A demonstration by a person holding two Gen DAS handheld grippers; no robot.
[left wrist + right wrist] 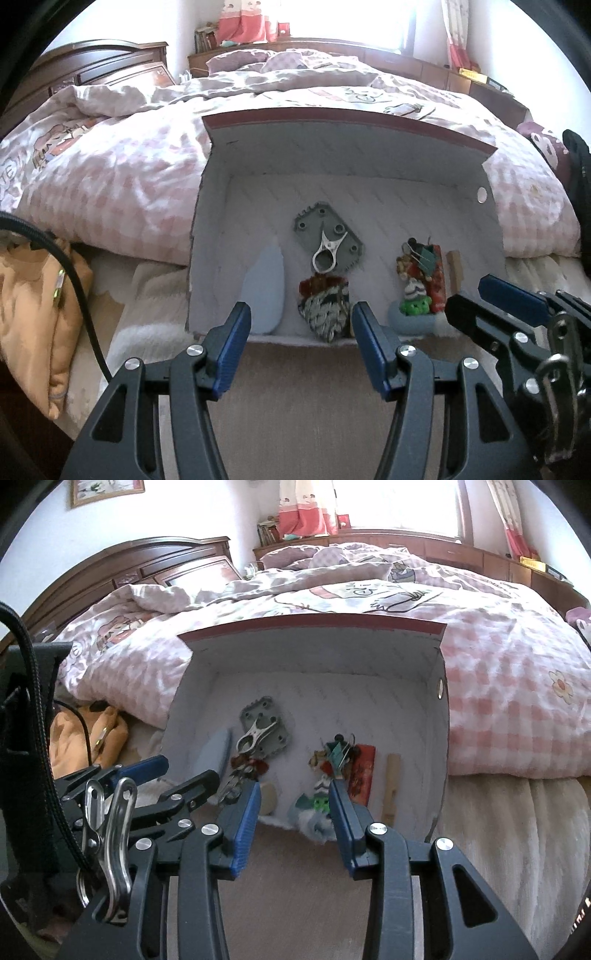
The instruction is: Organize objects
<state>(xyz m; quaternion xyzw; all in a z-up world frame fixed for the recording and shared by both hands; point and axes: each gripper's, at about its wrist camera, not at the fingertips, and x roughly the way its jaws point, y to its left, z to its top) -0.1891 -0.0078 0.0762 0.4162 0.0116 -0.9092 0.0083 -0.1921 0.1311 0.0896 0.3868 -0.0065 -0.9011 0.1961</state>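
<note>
The left hand-held gripper (301, 325) hangs with its jaws apart and nothing between them, just in front of a white open box (218, 206) that leans against a bed (110, 177). The right hand-held gripper (293, 805) is beside it, likewise parted and empty. Inside the box lie a grey plate (343, 229) with a metal clip (327, 254) on it, a knitted pouch (325, 310), a pale blue pad (264, 291) and a heap of small charms (421, 277). Sorting seems between picks; next, one gripper must reach in and close on a single item.
</note>
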